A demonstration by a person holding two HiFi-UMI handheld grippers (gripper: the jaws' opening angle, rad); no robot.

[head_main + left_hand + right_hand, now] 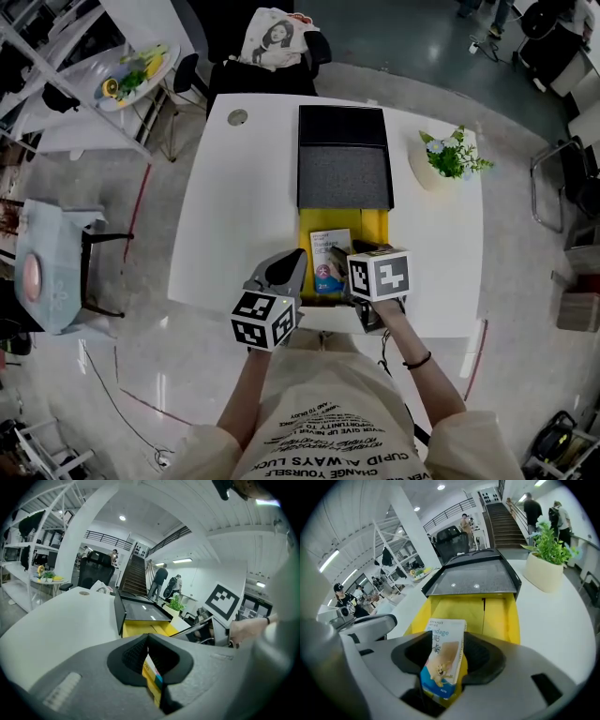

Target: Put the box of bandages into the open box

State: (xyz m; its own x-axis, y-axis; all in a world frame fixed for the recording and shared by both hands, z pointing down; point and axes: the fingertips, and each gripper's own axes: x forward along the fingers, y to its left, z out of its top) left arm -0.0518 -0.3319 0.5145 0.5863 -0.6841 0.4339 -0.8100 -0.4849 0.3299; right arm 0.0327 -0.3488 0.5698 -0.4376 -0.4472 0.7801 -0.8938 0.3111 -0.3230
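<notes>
While the white table (pixel 234 206) carries the open yellow box (pixel 375 225), its black lid (pixel 342 150) folded back, the box of bandages (pixel 443 660) stands at that box's near end, long axis running along the right gripper (pixel 449 641), whose fingers are spread either side without pressing. The left gripper (pixel 148 637), just beside, has fingers pinched shut on a thin yellow edge, seemingly the box's left wall.

The head view looks steeply down on the white rectangular table (pixel 239 197); both gripper views, low and close, face far, sharing the yellow-lined black box (pixel 487 613).
</notes>
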